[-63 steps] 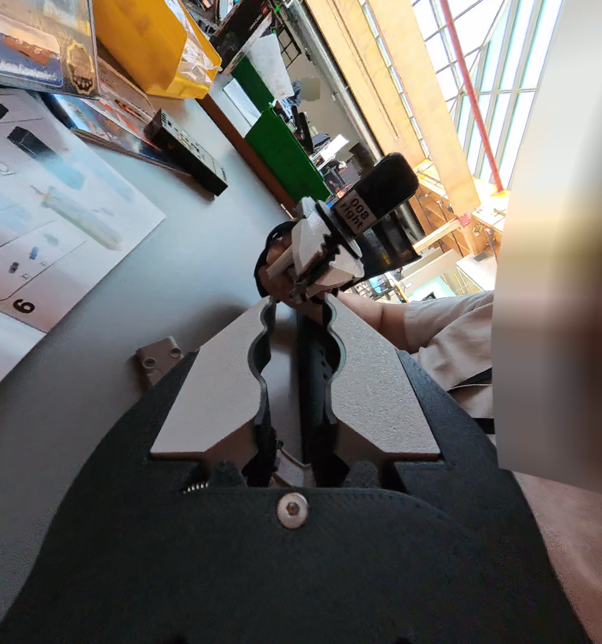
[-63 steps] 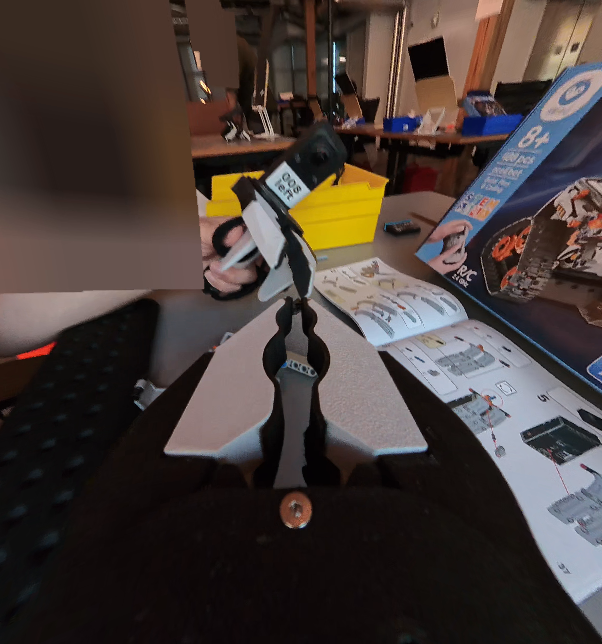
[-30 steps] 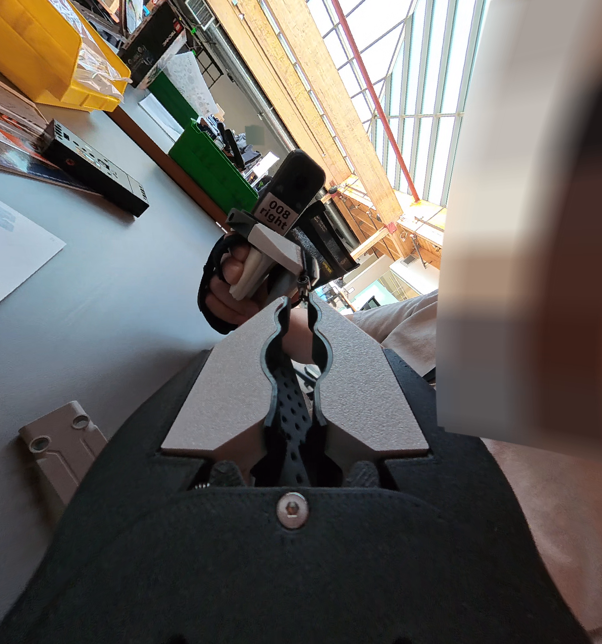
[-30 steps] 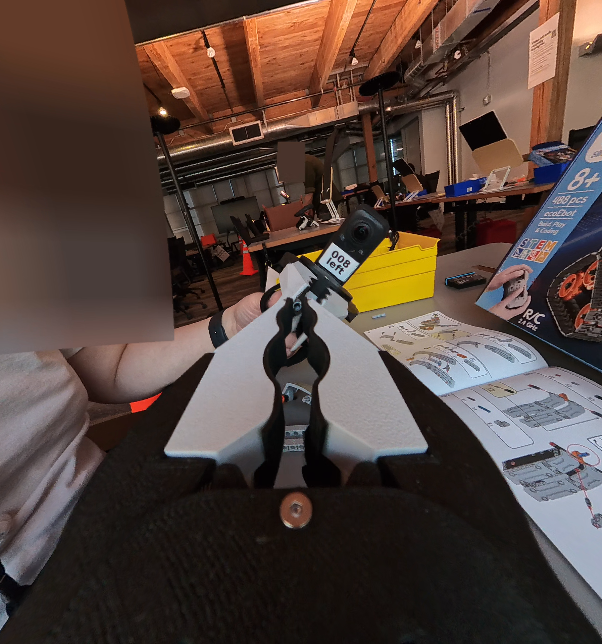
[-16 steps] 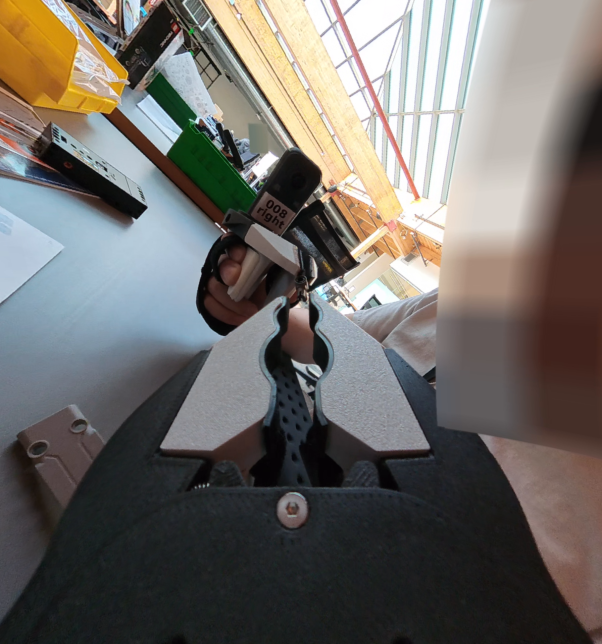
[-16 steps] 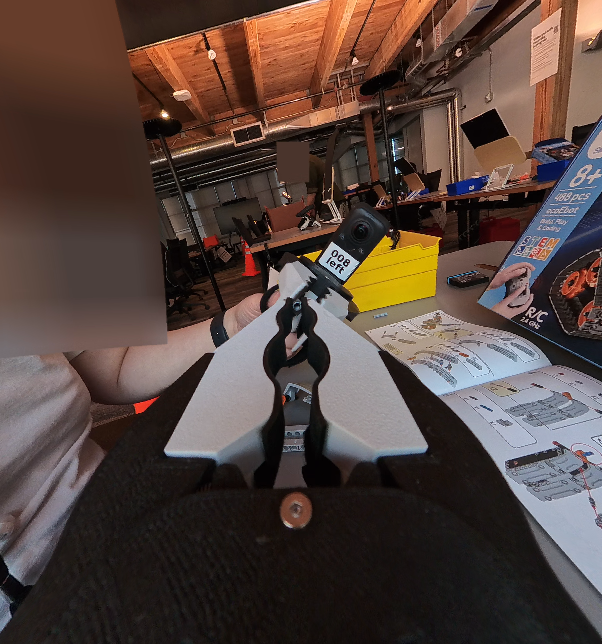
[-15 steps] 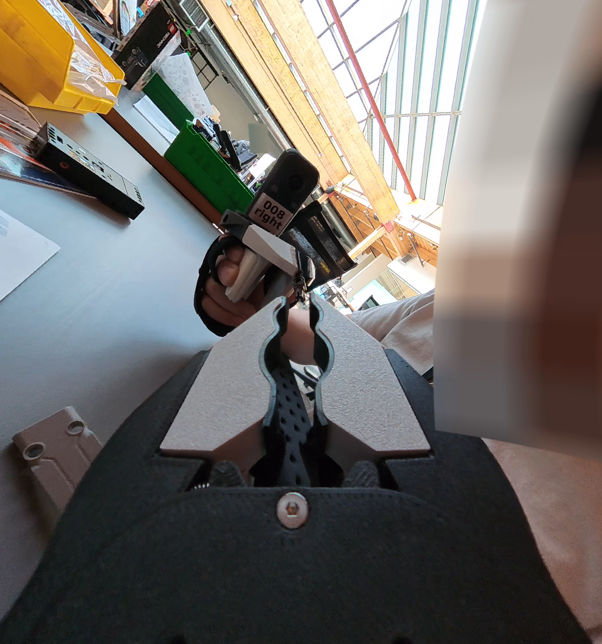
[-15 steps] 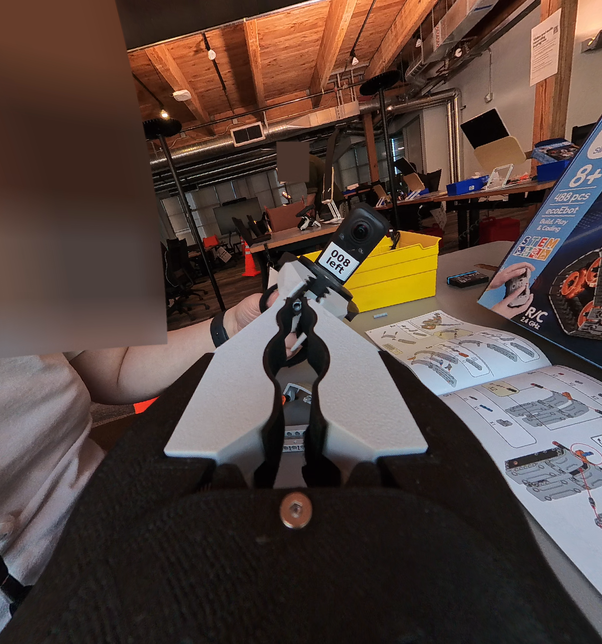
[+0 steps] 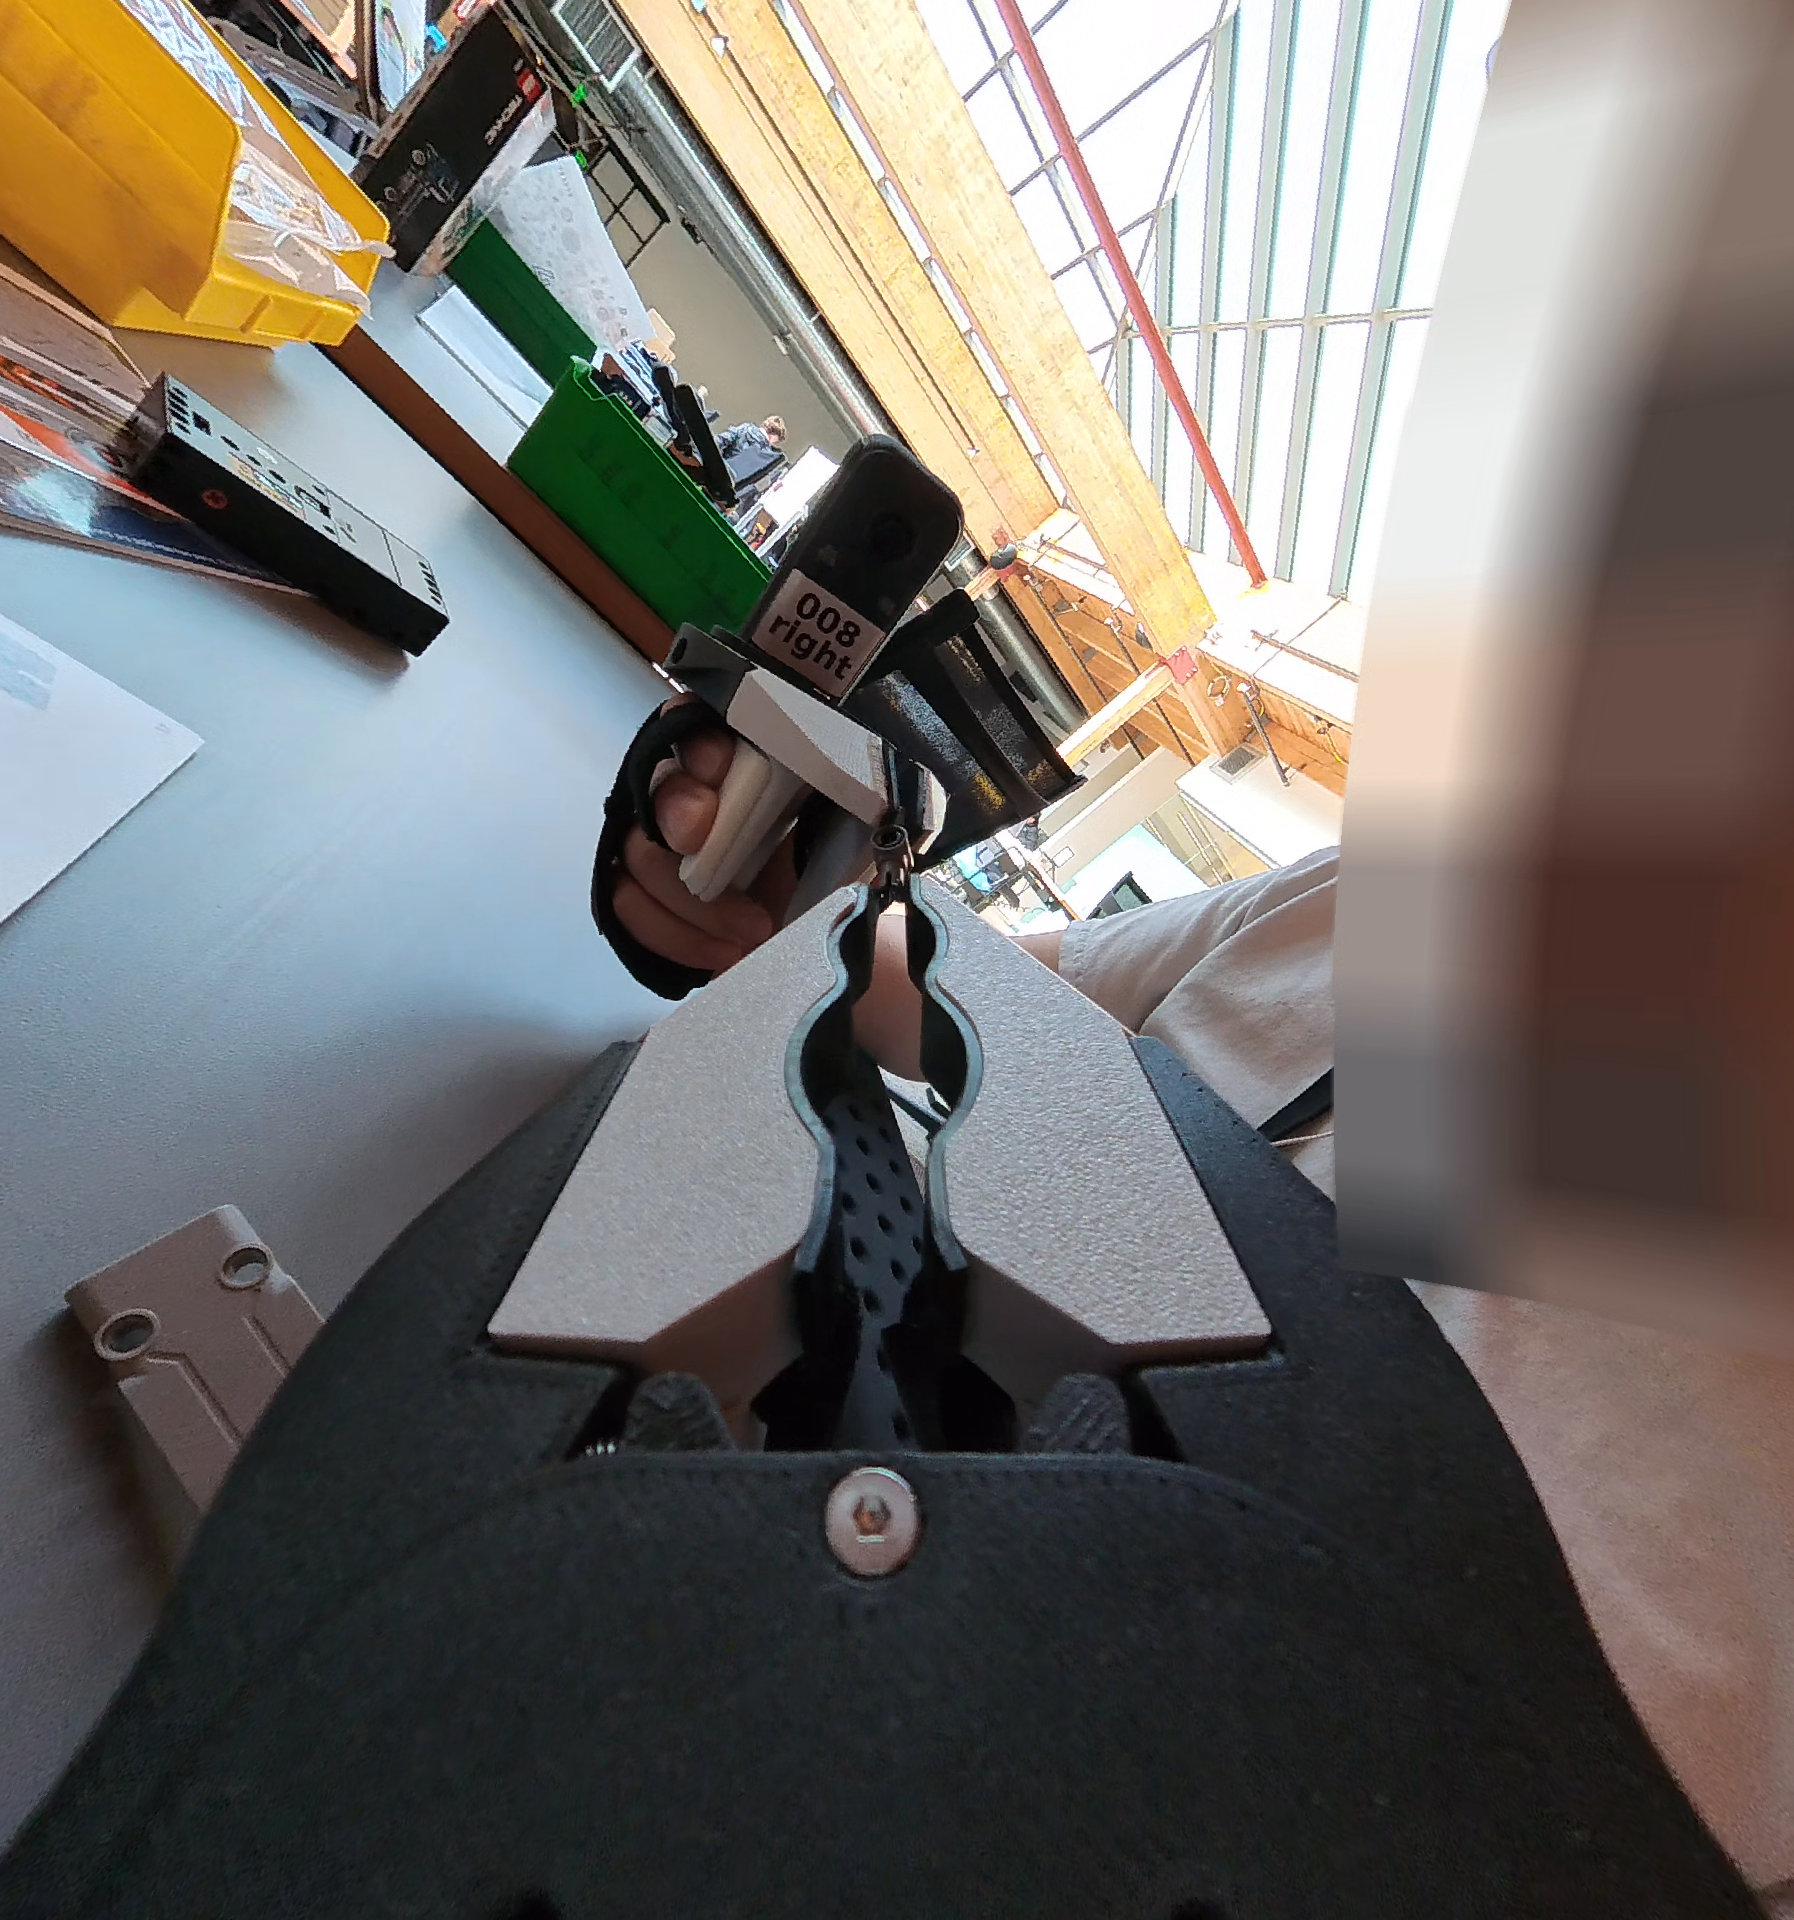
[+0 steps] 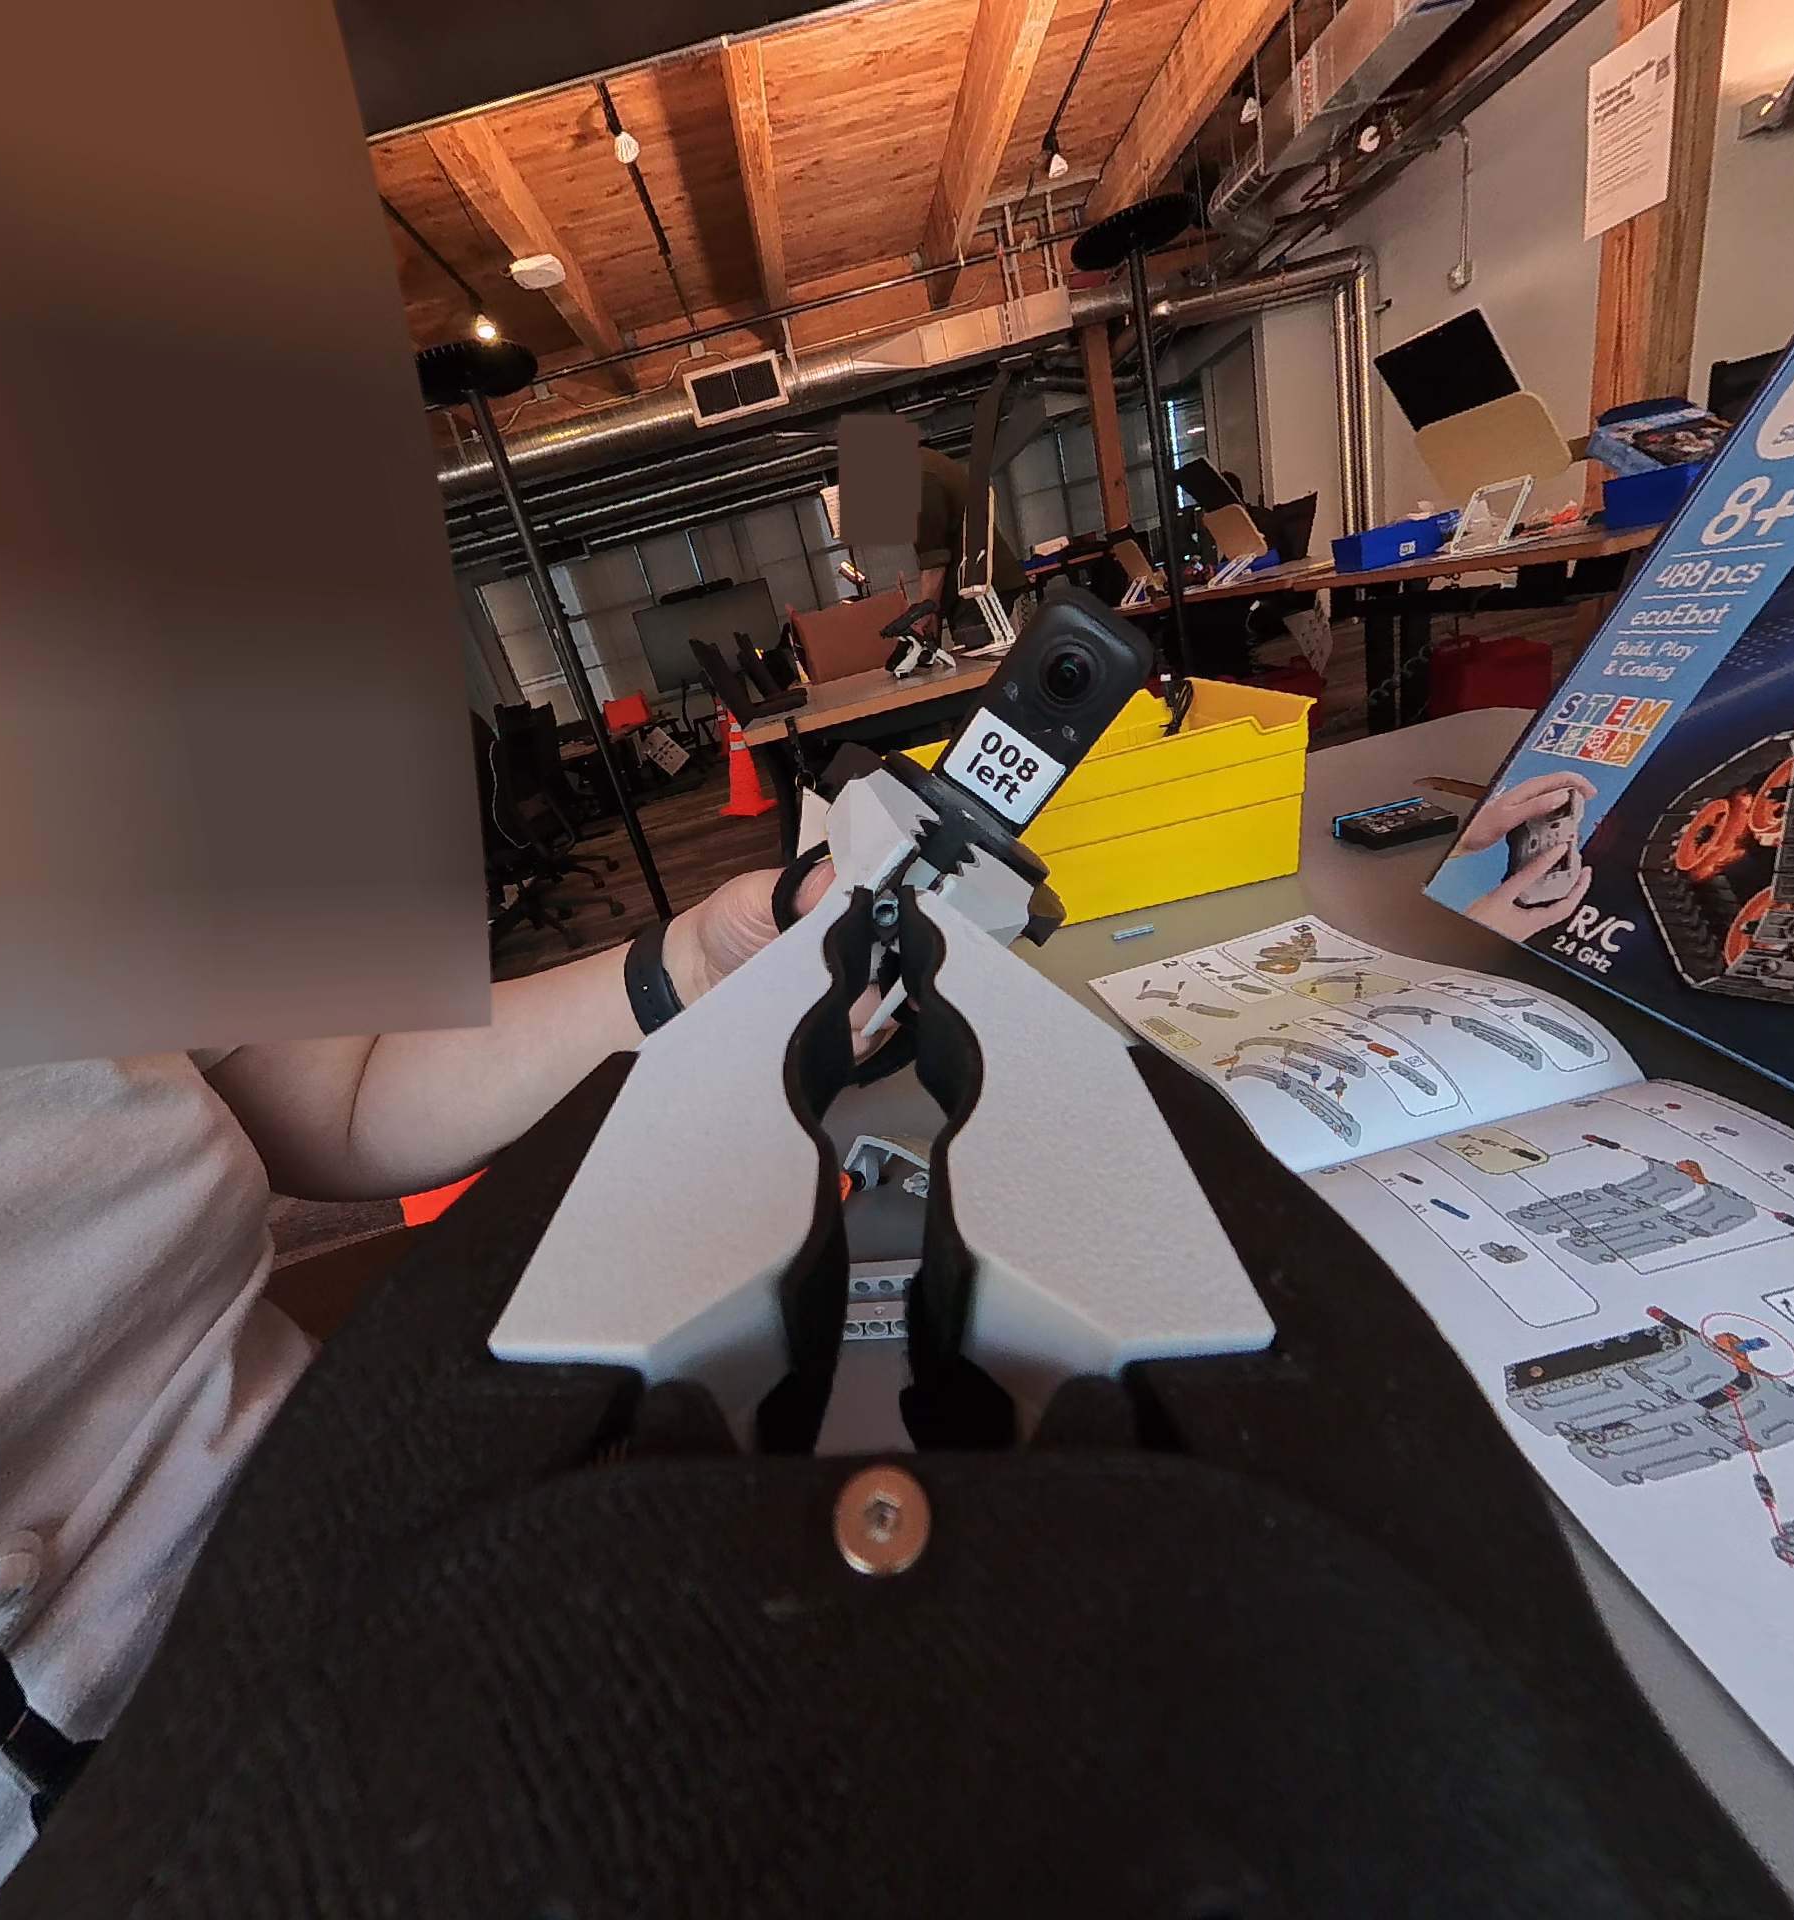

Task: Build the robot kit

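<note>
Here, in the left wrist view, we are looking along the left hand-held gripper point(image 9: 888, 902), whose fingers are drawing nearly together at the tips. A thin dark pin point(image 9: 888, 844) is sitting right at that narrow gap. We are not able to tell whether these fingers are gripping it or only touching it. The right hand-held gripper point(image 9: 898, 821) is meeting it nose to nose, both raised off the worktop point(image 9: 353, 831), seemingly to leave free room around the tips. A grey plate point(image 9: 186, 1340) is lying near the lower left, partly cut off by the gripper body. Something black and perforated point(image 9: 877, 1195) is showing between the fingers; we are unable to identify it.

In the right wrist view, the right gripper's tips are pinching the pin's round grey end. An open booklet point(image 10: 1495, 1195) is lying just beside, probably for easy reading, with a blue box point(image 10: 1703, 727) behind it. A grey beam point(image 10: 877, 1299) is peeking through below, mostly hidden.
</note>
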### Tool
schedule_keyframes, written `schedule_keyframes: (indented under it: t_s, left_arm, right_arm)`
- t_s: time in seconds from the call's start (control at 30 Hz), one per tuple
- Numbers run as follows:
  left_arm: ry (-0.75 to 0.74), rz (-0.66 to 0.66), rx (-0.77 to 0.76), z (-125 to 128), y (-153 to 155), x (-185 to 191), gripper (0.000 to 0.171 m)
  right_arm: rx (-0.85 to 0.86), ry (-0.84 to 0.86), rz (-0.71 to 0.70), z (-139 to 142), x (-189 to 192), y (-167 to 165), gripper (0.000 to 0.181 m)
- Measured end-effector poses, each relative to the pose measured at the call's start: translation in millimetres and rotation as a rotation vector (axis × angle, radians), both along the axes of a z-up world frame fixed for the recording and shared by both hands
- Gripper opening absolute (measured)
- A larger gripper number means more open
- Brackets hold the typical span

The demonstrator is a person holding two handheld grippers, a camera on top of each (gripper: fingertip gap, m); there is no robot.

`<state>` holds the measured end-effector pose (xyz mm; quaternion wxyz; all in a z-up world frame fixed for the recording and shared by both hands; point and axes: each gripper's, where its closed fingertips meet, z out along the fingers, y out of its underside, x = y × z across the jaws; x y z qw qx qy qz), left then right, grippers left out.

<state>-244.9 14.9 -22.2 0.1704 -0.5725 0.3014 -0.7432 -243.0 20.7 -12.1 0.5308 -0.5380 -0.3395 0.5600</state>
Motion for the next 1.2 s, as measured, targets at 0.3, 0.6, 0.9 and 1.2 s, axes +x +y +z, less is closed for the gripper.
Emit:
schedule_keyframes:
  t_s: [0.3, 0.6, 0.9, 1.2]
  left_arm:
    - [0.066, 0.053, 0.075, -6, 4, -1, 0.002]
    - [0.253, 0.13, 0.199, -32, 15, -7, 0.002]
    - [0.305, 0.114, 0.241, -38, 11, -5, 0.002]
    - [0.328, 0.118, 0.269, -41, 10, -5, 0.002]
  right_arm:
    - [-0.09, 0.023, 0.021, -5, -1, 5, 0.003]
    - [-0.425, -0.052, 0.12, -41, -14, 13, 0.017]
    - [-0.42, -0.094, 0.137, -47, -16, 9, 0.006]
    - [-0.452, -0.094, 0.147, -50, -17, 9, 0.006]
